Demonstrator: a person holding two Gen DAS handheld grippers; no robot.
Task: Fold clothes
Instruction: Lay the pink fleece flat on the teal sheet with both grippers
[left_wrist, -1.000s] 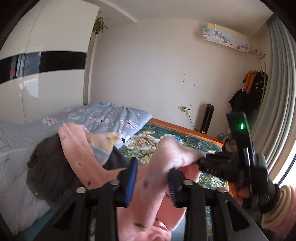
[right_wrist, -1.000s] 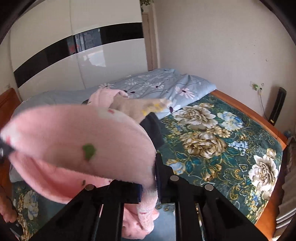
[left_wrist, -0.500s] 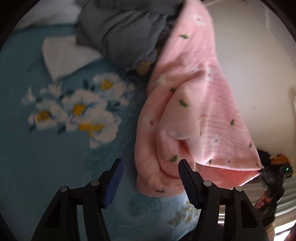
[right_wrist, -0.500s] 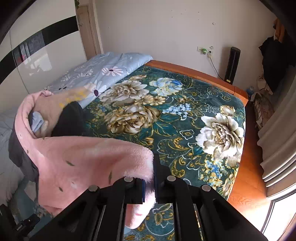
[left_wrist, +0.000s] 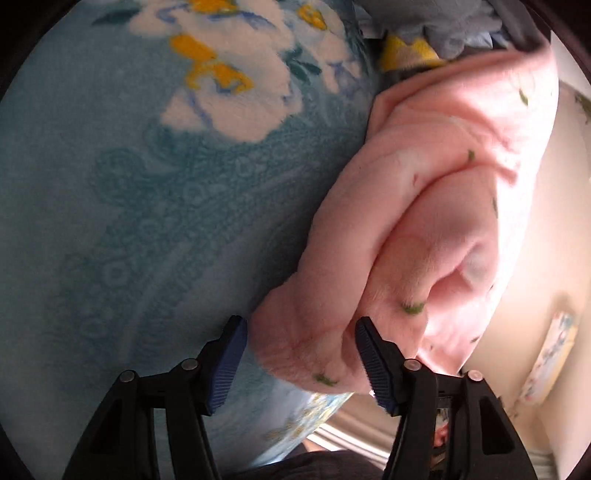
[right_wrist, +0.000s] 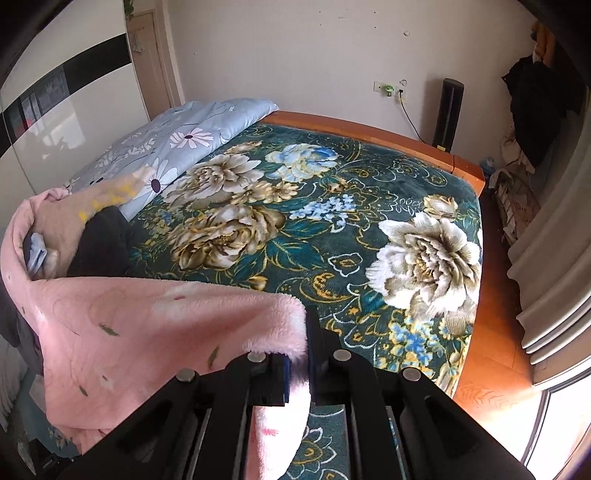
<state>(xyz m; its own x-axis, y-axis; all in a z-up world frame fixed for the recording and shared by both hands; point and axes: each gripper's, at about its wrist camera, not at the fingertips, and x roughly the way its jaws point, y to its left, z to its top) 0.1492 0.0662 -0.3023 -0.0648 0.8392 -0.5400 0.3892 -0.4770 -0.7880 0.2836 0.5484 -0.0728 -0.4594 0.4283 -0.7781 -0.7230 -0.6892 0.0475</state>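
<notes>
Nearest in the right wrist view, the right gripper (right_wrist: 300, 354) is seen clamped hard on the fluffy edge of a pink fleece garment (right_wrist: 147, 325), its two dark jaws nearly meeting with only the thin hem pinched between them. From that grip the garment is draped away to the left in a broad sheet, and a short flap is left hanging below the jaws. In the left wrist view, the left gripper (left_wrist: 297, 360) is shown with its blue pads (left_wrist: 373, 356) set about half apart and closing around a bunched, rolled end of the same garment (left_wrist: 424, 229); the right pad is touching the fleece, while a narrow gap is visible between the left pad and the cloth, so no firm hold is made out there. Beneath the garment a teal floral blanket (right_wrist: 332, 229) is spread over the bed, and its white and yellow flowers are seen close up by the left camera. Farther back, at the left, a heap of other clothes (right_wrist: 92, 240) is lying against the pink fabric, with a folded pale blue quilt (right_wrist: 177, 144) behind it. Beyond these, the orange wooden bed frame (right_wrist: 369, 133) is set near the wall, where a tall black speaker (right_wrist: 447, 114) is standing.
</notes>
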